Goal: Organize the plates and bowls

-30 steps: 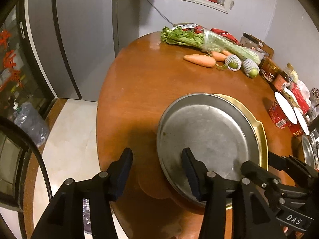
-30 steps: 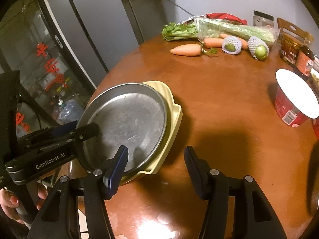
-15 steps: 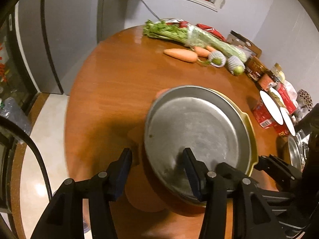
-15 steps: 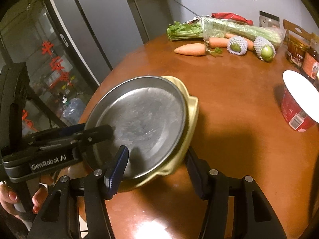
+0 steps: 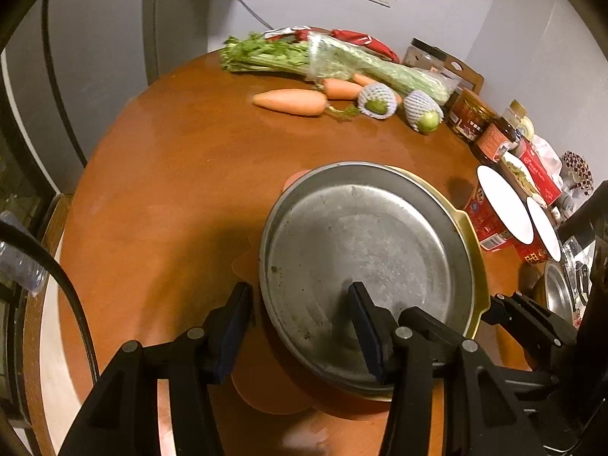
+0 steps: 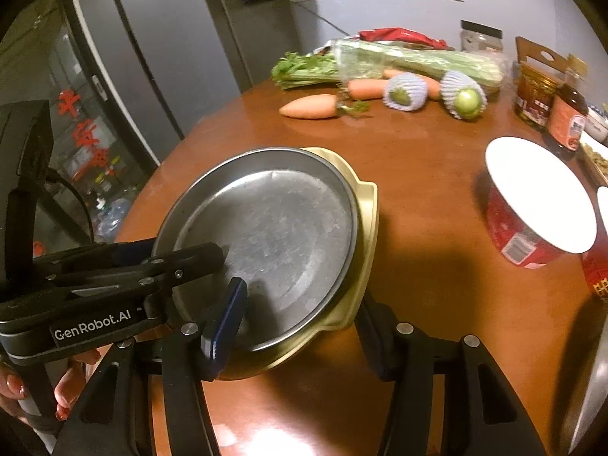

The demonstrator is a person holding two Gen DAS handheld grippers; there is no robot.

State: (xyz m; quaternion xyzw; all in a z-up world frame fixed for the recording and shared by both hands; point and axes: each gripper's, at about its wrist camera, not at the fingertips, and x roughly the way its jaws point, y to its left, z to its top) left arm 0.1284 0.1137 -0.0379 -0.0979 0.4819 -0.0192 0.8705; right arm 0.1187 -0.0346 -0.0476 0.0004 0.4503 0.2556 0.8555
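Straddling opposite rims, the round grey metal plate point(image 6: 273, 235) stacked on the pale yellow dish point(image 6: 366, 228) is being bracketed above the tabletop point(image 6: 418, 190). The left gripper point(image 5: 300, 326) and right gripper point(image 6: 300, 315) are being kept partly open, their pads not visibly pressing.

room: grey wall point(image 5: 513, 38) | pale floor point(image 5: 53, 342) — round wooden table point(image 5: 171, 190)

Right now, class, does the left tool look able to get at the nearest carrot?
Probably not at once: the left tool straddles the rim of the steel plate, one finger over it. Beyond that, only open table lies before the carrot, so once freed the way looks clear.
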